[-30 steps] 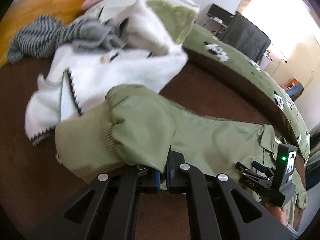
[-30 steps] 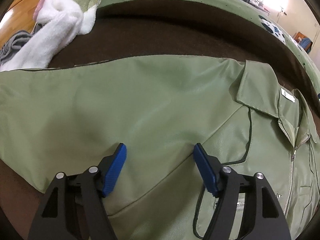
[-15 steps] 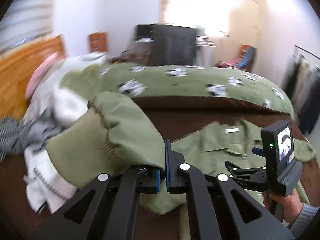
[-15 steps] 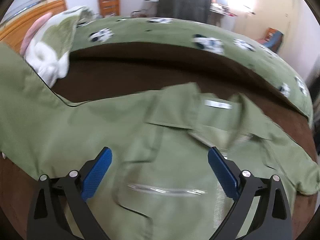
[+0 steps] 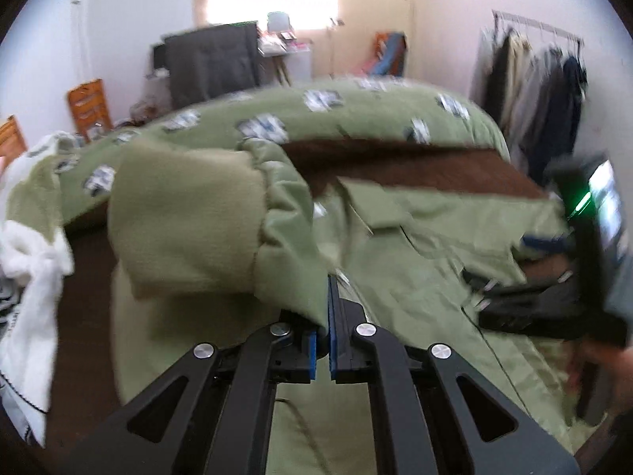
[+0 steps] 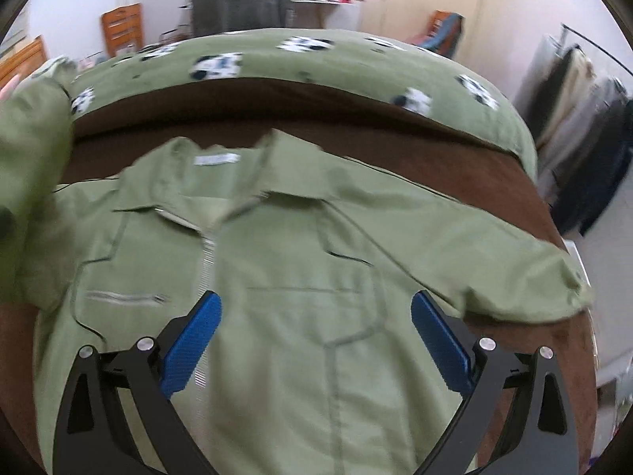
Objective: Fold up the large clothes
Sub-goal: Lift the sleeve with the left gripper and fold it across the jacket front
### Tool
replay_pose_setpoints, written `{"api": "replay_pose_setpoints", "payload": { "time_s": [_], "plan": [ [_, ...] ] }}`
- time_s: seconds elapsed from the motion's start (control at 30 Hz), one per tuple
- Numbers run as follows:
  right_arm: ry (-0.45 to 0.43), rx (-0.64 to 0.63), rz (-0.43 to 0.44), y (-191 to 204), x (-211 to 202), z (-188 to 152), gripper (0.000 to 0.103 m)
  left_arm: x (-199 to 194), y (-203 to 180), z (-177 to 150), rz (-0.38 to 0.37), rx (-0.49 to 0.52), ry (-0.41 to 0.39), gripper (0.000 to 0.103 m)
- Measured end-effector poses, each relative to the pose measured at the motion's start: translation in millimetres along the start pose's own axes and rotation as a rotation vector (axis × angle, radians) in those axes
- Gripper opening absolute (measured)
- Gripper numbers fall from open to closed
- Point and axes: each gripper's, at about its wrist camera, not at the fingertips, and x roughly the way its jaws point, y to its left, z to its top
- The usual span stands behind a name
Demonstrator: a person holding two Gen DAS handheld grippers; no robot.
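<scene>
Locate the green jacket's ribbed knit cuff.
Left wrist view: the ribbed knit cuff hangs left of centre, its sleeve pinched in the left gripper, above the brown bedspread.

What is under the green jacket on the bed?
The jacket lies front up on a brown blanket, which shows around its collar and far sleeve. Whatever lies beneath its body is covered. The left gripper holds one sleeve up off it.

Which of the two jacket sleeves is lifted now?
The sleeve with the ribbed cuff, pinched in the left tool. The other sleeve lies flat.
</scene>
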Motion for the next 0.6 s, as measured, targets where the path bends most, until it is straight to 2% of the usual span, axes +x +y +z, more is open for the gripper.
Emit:
{"api": "replay_pose_setpoints", "payload": {
  "time_s": [0.1, 0.2, 0.37, 0.43, 0.5, 0.53, 0.57, 0.6],
  "plan": [
    [0.008, 0.022, -0.024, -28, 3, -14, 0.095, 34, -25, -22, -0.035, 0.032, 0.077, 0.007],
    [0.018, 0.037, -0.038, -45, 3, -26, 0.095, 55, -43, -34, -0.055, 0.063, 0.112, 0.007],
    [0.022, 0.040, -0.046, -58, 2, -38, 0.095, 58, -69, -26, -0.068, 0.045, 0.066, 0.007],
    [0.028, 0.032, -0.047, -61, 2, -40, 0.095, 61, -81, -23, -0.061, 0.072, 0.045, 0.008],
    [0.026, 0.020, -0.049, -64, 2, -40, 0.095, 73, -96, -24, -0.062, 0.112, 0.058, 0.011],
    [0.025, 0.014, -0.050, -65, 3, -40, 0.095, 81, -104, -29, -0.062, 0.144, 0.082, 0.016],
    [0.023, 0.010, -0.052, -65, 2, -40, 0.095, 90, -110, -33, -0.065, 0.174, 0.108, 0.029],
    [0.020, 0.005, -0.052, -65, 3, -39, 0.095, 100, -117, -41, -0.083, 0.203, 0.142, 0.036]
  ]
}}
